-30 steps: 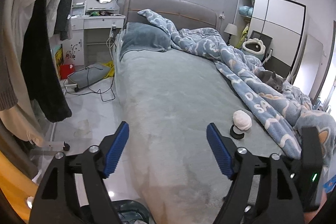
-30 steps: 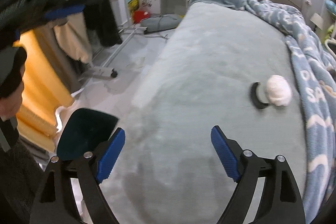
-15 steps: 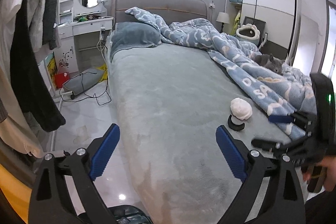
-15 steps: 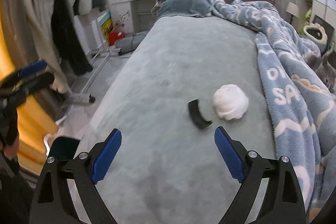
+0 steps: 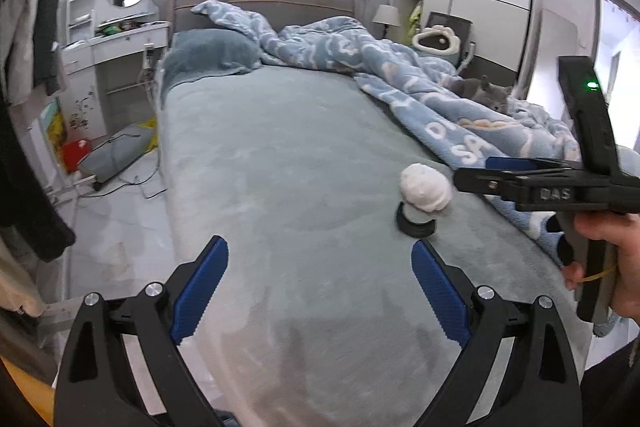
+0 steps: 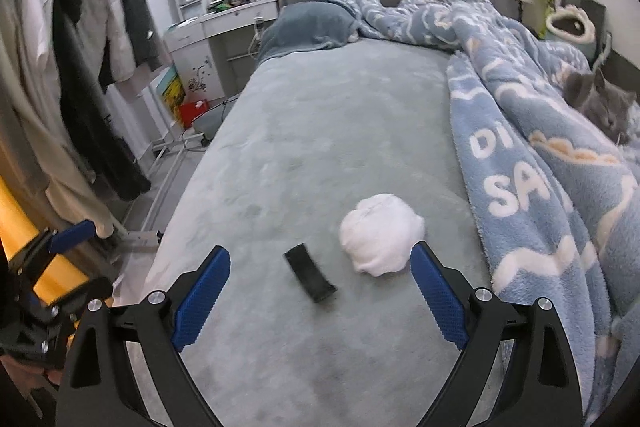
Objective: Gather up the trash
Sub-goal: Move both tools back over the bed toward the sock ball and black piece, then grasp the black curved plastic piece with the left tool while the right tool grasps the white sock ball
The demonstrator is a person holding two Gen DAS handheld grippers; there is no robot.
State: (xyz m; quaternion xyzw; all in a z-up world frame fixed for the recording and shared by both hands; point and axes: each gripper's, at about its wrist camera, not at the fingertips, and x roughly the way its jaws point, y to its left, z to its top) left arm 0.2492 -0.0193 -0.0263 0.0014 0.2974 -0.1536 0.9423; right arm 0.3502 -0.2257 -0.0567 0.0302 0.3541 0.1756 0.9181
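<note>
Your bed (image 6: 320, 147) fills both views, its grey-green cover bare on the near side, with the blue blanket (image 6: 540, 187) heaped along the far side and a grey cat (image 6: 600, 103) lying on it. The trash sits on the cover near the blanket's edge: a white crumpled wad (image 6: 380, 239) and, just beside it, a small black curved piece (image 6: 310, 277).

Your right claw (image 6: 320, 295) is the nearer one. Its jaws have just been opening and stand wide with nothing pressed between the pads. The wad lies just ahead toward the right finger; the black piece lies nearly centred, its long axis slanting across the gap.

Your left claw (image 5: 320, 291) is also spread wide and empty, farther back. From there the black piece looks tucked under the wad (image 5: 426, 189), though they may only overlap.
</note>
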